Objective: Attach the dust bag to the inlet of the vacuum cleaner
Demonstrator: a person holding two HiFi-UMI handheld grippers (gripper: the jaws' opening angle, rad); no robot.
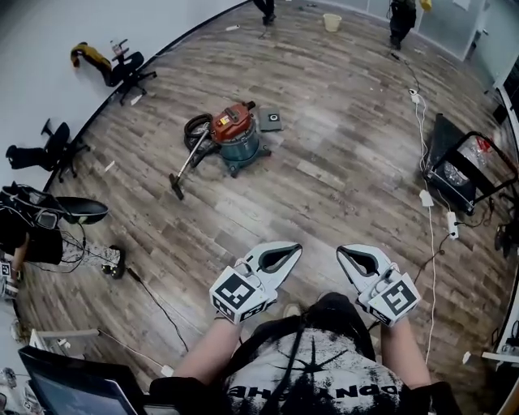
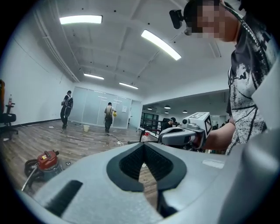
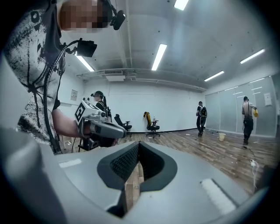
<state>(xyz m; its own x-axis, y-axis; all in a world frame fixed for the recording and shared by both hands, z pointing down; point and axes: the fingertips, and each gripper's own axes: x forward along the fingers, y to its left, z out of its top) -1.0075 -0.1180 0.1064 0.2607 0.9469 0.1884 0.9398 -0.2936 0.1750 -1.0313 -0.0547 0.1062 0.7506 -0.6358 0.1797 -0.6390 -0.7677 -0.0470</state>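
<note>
The vacuum cleaner [image 1: 233,134], with a red lid and a teal drum, stands on the wooden floor far ahead of me. Its black hose and wand [image 1: 185,166] trail to the left. A flat dark square thing [image 1: 270,121] lies right beside it; I cannot tell whether it is the dust bag. My left gripper [image 1: 295,246] and right gripper [image 1: 341,251] are held side by side close to my body, both shut and empty. The left gripper view shows the vacuum [image 2: 47,161] small at lower left. The jaws of both grippers meet with nothing between them.
Office chairs [image 1: 128,68] [image 1: 55,147] stand along the left wall. A black cart [image 1: 469,168] and a white cable with a power strip [image 1: 451,223] are on the right. Camera gear [image 1: 42,220] and a laptop [image 1: 77,391] sit at lower left. People stand by a bucket [image 1: 331,22] at the far end.
</note>
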